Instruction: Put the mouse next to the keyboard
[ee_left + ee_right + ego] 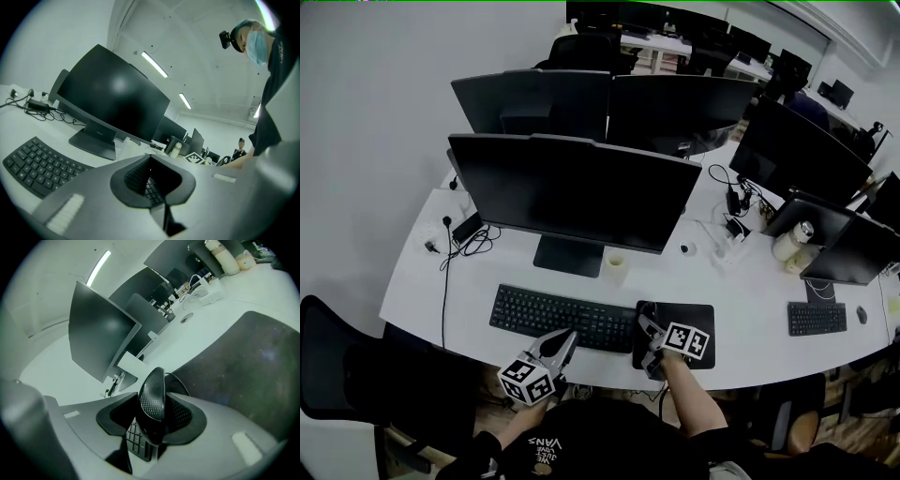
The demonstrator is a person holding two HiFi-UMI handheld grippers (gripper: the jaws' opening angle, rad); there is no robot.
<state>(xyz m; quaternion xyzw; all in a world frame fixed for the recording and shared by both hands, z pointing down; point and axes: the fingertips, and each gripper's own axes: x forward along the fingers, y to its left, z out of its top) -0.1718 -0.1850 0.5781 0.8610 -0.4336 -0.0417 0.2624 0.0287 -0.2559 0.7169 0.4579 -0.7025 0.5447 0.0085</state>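
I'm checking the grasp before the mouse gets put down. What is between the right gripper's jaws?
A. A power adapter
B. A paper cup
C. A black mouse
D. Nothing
C: in the right gripper view, the right gripper is closed on the black mouse, which stands on edge between its jaws above the dark mouse pad.

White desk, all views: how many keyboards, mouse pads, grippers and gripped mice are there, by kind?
Keyboards: 2 (near keyboard, right-hand keyboard)
Mouse pad: 1
Grippers: 2 (left gripper, right gripper)
Mouse, in the right gripper: 1
Total: 6
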